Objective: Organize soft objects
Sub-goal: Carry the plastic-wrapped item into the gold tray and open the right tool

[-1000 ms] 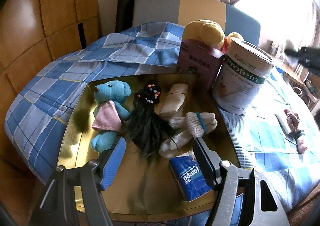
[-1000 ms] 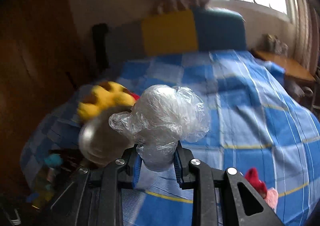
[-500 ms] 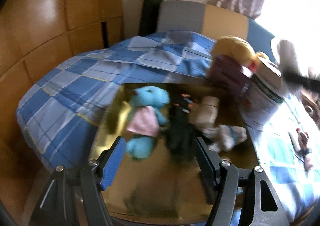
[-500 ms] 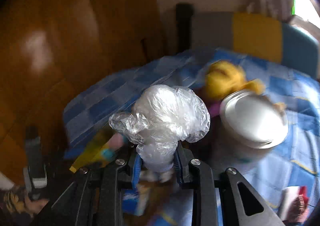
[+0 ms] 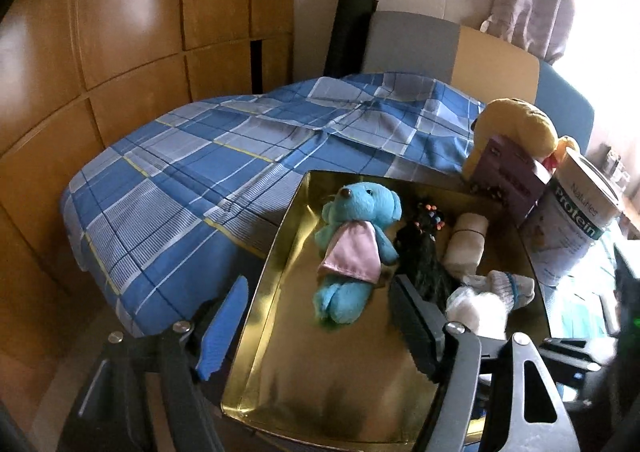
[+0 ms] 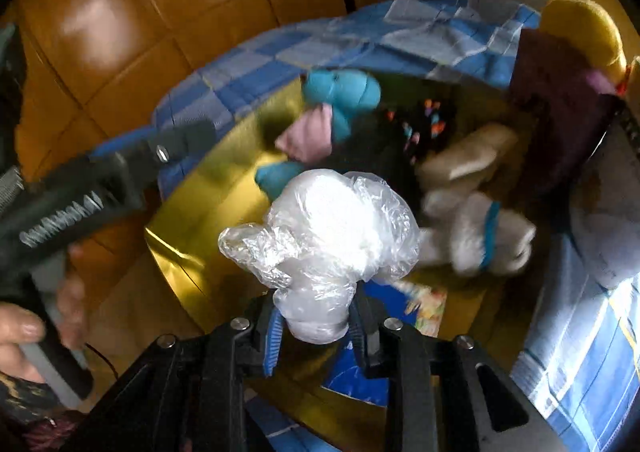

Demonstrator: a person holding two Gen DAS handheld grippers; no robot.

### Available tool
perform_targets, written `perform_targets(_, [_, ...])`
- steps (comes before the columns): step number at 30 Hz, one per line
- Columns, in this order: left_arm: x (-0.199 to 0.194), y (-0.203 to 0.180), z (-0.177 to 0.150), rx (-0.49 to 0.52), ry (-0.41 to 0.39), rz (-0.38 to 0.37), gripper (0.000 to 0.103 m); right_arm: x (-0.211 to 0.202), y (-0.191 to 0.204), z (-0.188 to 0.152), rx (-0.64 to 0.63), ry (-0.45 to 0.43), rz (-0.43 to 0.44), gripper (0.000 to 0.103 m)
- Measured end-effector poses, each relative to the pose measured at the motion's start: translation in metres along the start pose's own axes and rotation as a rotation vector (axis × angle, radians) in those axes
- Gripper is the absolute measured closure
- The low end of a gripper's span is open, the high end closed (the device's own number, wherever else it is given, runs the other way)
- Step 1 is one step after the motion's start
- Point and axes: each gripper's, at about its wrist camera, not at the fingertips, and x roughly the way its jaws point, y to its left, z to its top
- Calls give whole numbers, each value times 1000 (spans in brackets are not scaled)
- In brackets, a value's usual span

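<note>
Held above the gold tray's (image 6: 172, 252) near edge: a plastic-wrapped white bundle (image 6: 324, 228), pinched at its neck by the right gripper (image 6: 314, 336), jaws easing apart. Inside the tray lay a blue teddy (image 5: 356, 244), black wig (image 5: 424, 252), rolled cloth (image 5: 466, 244), socks (image 5: 508, 286). Left gripper (image 5: 316, 332) spread and opening, empty, over the tray's near-left corner.

Blue checked cloth (image 5: 192, 188) — gold tray (image 5: 280, 332), purple box (image 5: 508, 180), protein tin (image 5: 572, 228), yellow plush (image 5: 520, 124).
</note>
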Motion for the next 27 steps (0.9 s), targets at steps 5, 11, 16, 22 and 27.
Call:
perform_targets(5, [2,-2,-4,1,15,-10,29,5,-2,-4,18,9,-13,70])
perform_targets(11, [-2,-10,-5,29,1,-9,29,-7,-8,-6,56,-12,-11,60])
perform_targets(16, [-4,-12,-5,34,-1,-15,29,-19,-13,-7,89,-41,-5,60])
perform_targets(22, [-6,-14,-5,33,0,-20,29,-44,-23,-16,127,-97,3,60])
perform_targets(27, [-10,-19,-6,49,-7,-26,29,-67,-40,-23,171,-140,-35,60])
